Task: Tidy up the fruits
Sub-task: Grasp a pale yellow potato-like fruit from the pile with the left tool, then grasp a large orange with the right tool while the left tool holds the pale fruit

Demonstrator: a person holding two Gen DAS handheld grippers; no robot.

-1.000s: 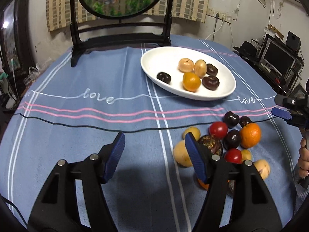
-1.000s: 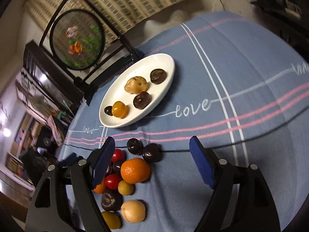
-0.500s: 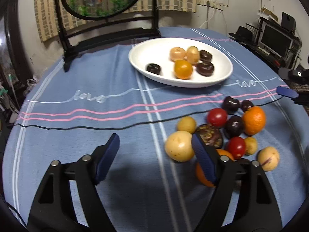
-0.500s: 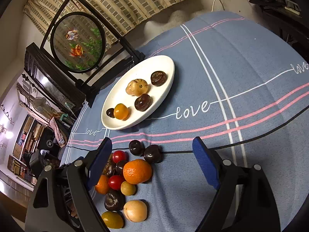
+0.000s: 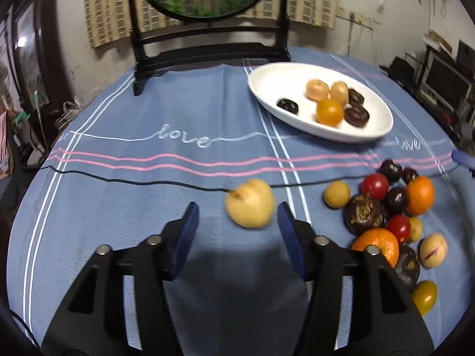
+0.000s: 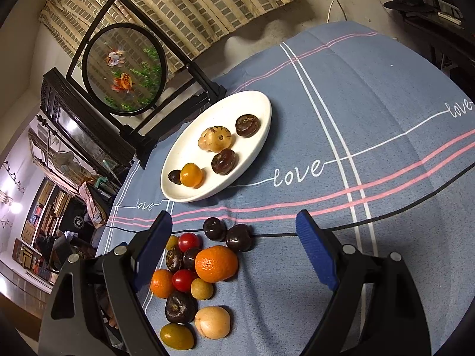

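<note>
Shifted since the earlier view: pale yellow fruit [image 5: 250,207], formerly at the edge of the fruit pile [image 5: 394,219], now apart from it on the blue tablecloth [image 5: 148,195], just ahead of the left gripper [image 5: 236,218]. Left jaws closing, fruit lying forward of the pads and nearer the right-hand pad [image 5: 289,231], not yet pressed (motion blur leaves contact uncertain). Roughly round, stem dimple turned toward the upper left, so no long axis to align with. Right gripper [image 6: 234,250] wide apart and empty, hovering over the pile, an orange [image 6: 216,263] between its fingers. White oval plate [image 5: 267,86] beyond, up and to the right, holding six fruits. Left hand the nearer to the stray fruit
</note>
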